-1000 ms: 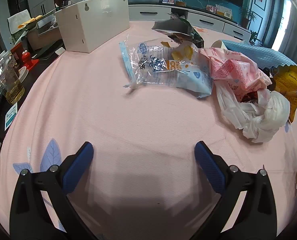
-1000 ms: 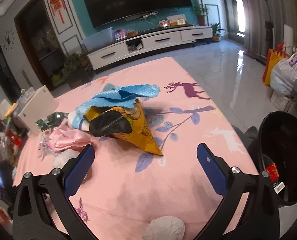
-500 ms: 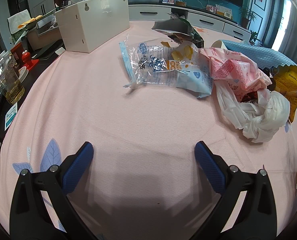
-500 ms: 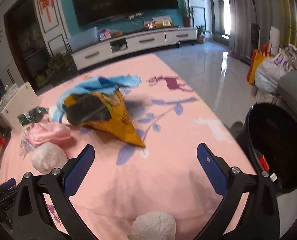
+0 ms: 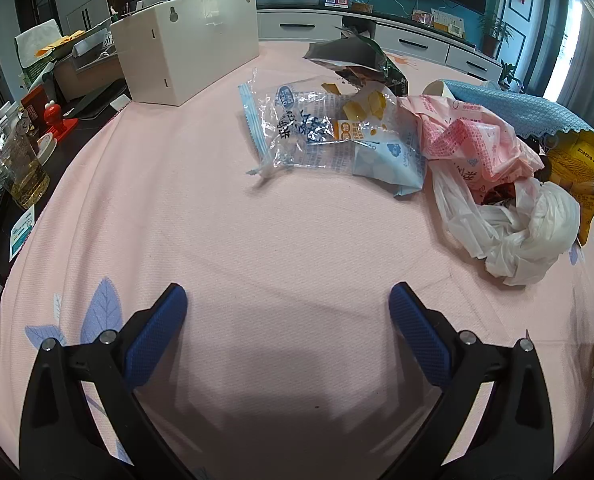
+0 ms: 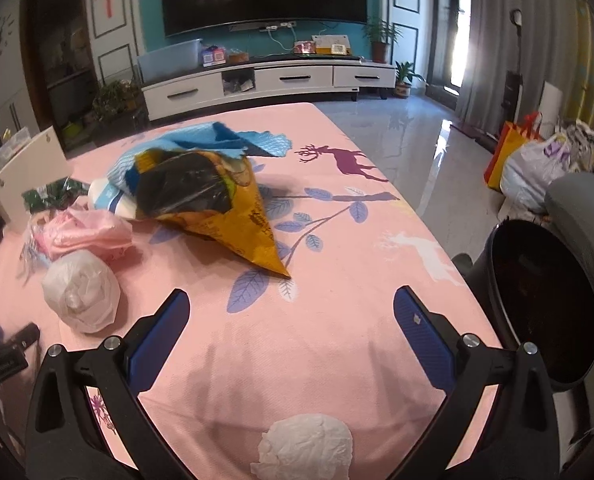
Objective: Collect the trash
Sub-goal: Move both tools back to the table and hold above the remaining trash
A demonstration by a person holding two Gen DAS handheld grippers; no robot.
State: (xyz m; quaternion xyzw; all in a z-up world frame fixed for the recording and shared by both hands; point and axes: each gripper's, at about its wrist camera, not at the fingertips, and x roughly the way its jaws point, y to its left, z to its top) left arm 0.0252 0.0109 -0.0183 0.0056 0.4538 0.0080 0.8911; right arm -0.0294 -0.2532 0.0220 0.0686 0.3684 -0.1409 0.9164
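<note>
Hovering low over the pink tablecloth (image 5: 257, 240) in the left wrist view, left gripper (image 5: 288, 308) spread wide, nothing between the blue pads (image 5: 157, 332). Ahead and a little right: clear snack wrapper (image 5: 309, 132), lying flat, long axis running left to right across the line of approach, near edge facing the tongs. Bare cloth between the two, nothing in the way. Further right, touching in one heap: pink plastic bag (image 5: 473, 140), white plastic bag (image 5: 513, 224), yellow chip bag (image 5: 577, 160) at the far edge, blue cloth (image 5: 509, 108) behind. Dark green foil packet (image 5: 361, 60) beyond the wrapper. White box (image 5: 189, 56) back left, well apart; glass of yellowish liquid (image 5: 21, 168) off the table's left edge.

Turning to the right wrist view: right gripper (image 6: 291, 312) likewise splayed and empty, above the cloth near the table's front edge. Crumpled white tissue (image 6: 305, 448) directly below and behind the fingertips, nearer the camera than the pads, so likely needing a pull back and a dip to reach. Yellow chip bag (image 6: 233, 216) ahead and left, pointed corner aimed toward the tongs, black bag stuffed in its mouth (image 6: 181, 188). White plastic bag (image 6: 81, 292) left of the left pad, pink plastic bag (image 6: 85, 232) just behind it. Black bin (image 6: 545, 300) off the table's right side, mouth open and tilted toward the camera, close to this arm: probably the drop point, making the right hand the natural one for the tissue, the left for the wrapper.
</note>
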